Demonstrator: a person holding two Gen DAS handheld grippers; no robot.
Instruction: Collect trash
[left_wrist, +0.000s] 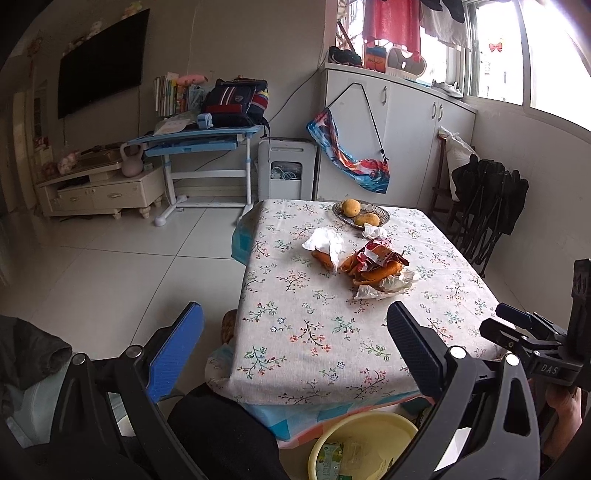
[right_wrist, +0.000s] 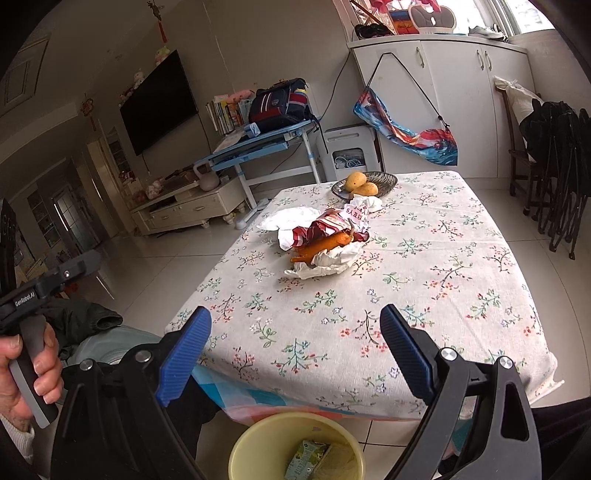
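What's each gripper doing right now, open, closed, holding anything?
Left gripper: open, fingers wide apart, holding nothing.
Right gripper: open, fingers wide apart, holding nothing.

We can read "GenRobot.AI" on the left gripper (right_wrist: 22, 299), "DAS" on the right gripper (left_wrist: 548, 368), and "5人及以上" on a paper slip (right_wrist: 357, 216).

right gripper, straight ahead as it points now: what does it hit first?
Probably the tablecloth: the open right gripper looks down across the table's near part, which is bare. Further along that line lies the trash pile of peels and tissue. Depth is unclear through the fisheye, so it might pass low over the cloth.
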